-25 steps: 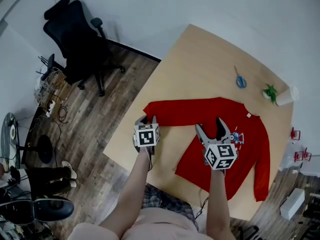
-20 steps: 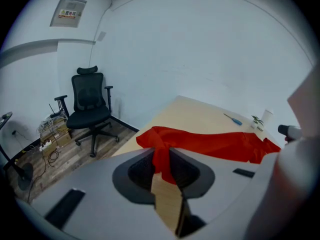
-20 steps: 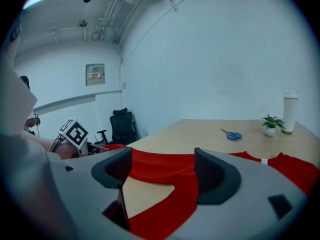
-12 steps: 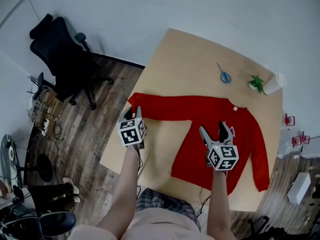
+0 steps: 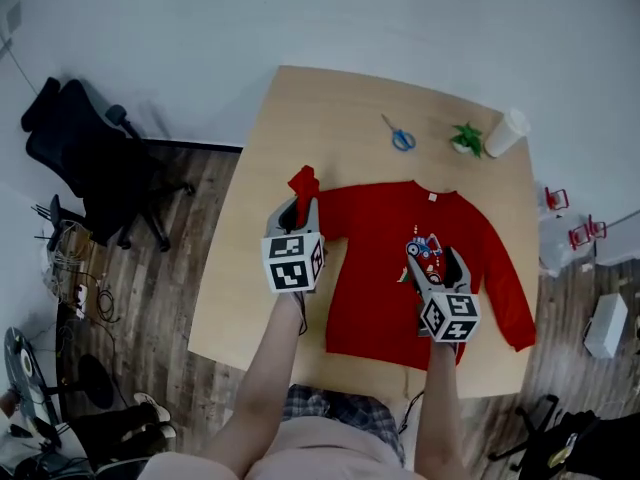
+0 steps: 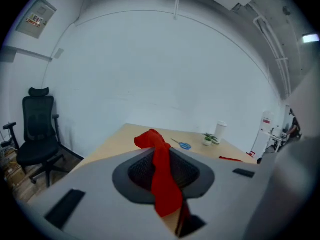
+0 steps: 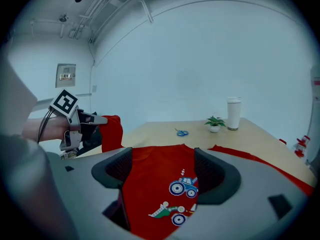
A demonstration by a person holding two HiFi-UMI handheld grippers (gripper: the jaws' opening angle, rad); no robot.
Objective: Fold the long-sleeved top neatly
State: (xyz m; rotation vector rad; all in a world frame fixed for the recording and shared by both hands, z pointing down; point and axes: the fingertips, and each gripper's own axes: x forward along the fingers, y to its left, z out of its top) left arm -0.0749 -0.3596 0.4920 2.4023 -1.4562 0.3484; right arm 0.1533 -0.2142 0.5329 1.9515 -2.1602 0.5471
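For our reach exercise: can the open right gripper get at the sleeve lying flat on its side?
Probably yes: the right gripper, open and empty over the top, has the flat sleeve just beside it, nothing lying between them.

The table (image 5: 340, 108) was looked down on steeply by the head view. Both gripper views were aimed low and close across it toward the wall (image 5: 400, 18). Scissors (image 5: 402, 138), plant (image 5: 466, 138) and cup (image 5: 506, 131) were caught by all three, the long-sleeved top (image 5: 380, 268) too.
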